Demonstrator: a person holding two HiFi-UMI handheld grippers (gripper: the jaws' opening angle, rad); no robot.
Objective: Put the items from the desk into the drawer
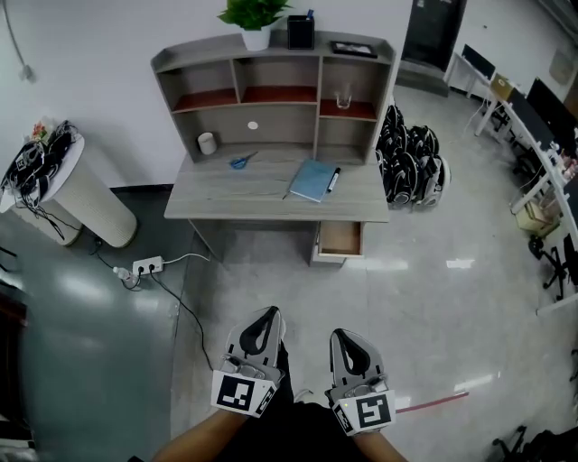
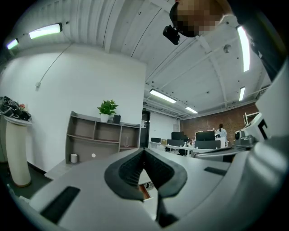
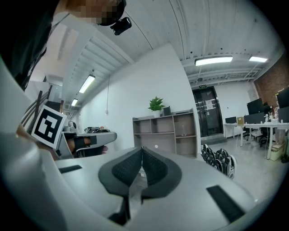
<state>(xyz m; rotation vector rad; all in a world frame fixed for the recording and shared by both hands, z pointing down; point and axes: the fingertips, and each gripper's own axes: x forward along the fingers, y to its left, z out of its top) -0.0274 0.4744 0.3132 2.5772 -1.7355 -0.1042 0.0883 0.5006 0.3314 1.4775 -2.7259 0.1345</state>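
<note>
A grey desk (image 1: 235,200) with a shelf unit stands well ahead of me across the floor. On its top lie blue scissors (image 1: 241,161), a blue notebook (image 1: 312,180), a black-and-white marker (image 1: 333,180) and a white roll (image 1: 207,143). Below the desktop's right end a drawer (image 1: 340,240) stands pulled out. My left gripper (image 1: 270,312) and right gripper (image 1: 342,334) are held low in front of me, far from the desk, both shut with nothing between the jaws. In the left gripper view the desk (image 2: 97,137) shows far off.
A potted plant (image 1: 256,20), a black cup (image 1: 301,31) and a dark tray (image 1: 353,49) sit on the shelf top. A white cylinder stand (image 1: 77,194) with cables is at left, a power strip (image 1: 147,266) on the floor, black-and-white bags (image 1: 411,167) right of the desk.
</note>
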